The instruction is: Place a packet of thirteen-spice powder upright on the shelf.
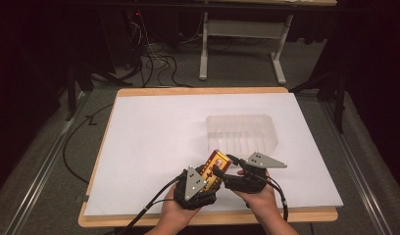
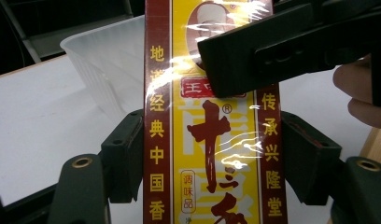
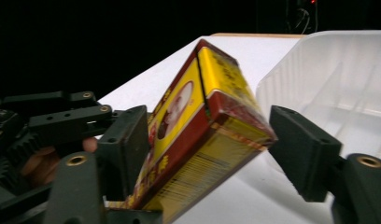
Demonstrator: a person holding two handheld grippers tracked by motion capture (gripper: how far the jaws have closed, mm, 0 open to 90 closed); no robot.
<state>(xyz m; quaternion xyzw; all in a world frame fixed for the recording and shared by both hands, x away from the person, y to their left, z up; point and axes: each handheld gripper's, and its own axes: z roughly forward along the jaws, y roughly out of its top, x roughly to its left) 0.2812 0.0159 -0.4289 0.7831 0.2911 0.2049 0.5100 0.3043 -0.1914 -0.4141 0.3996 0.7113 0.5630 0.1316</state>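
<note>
A yellow and red box (image 1: 213,169) with Chinese print and a portrait is held tilted above the near edge of the white sheet. My left gripper (image 1: 208,181) is shut on its two long sides; in the left gripper view the box (image 2: 212,154) fills the gap between the jaws of my left gripper (image 2: 212,142). My right gripper (image 1: 223,170) reaches in from the right, one jaw lying across the box's front face. In the right gripper view the box (image 3: 198,130) sits slanted between the spread jaws of my right gripper (image 3: 209,140), its corner near the right one.
A clear ribbed plastic tray (image 1: 239,118) stands just beyond the box, right of centre; the tray's wall (image 2: 104,60) and the tray's basin (image 3: 347,74) show close behind. The white sheet (image 1: 154,132) covers a wooden table. Cables and a desk frame (image 1: 204,49) lie beyond.
</note>
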